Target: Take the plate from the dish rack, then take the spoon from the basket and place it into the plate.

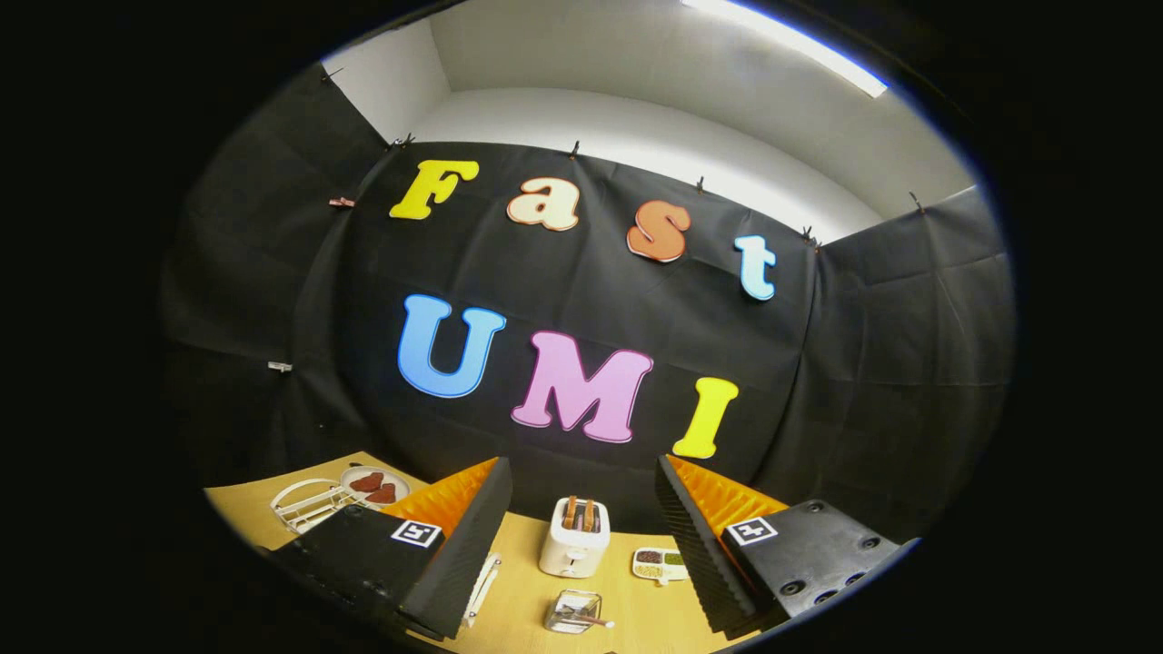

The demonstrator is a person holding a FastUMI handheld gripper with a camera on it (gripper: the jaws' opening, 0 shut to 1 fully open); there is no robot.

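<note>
Now gripper (581,545) wide apart, empty, raised over tabletop (527,590). Plate (374,484) upright in rack (309,504), well off beyond left finger, at far left corner. Basket (572,611) with spoon (591,621) low between fingers, just ahead. Toaster (574,538) beyond basket, between fingers too. Small divided tray (660,564) beside toaster, near right finger. White handle-like thing (482,586) by left finger, unclear.

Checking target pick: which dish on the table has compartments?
The small tray right of the toaster, split into sections. The plate by the dish rack isn't. Gripper open.
</note>
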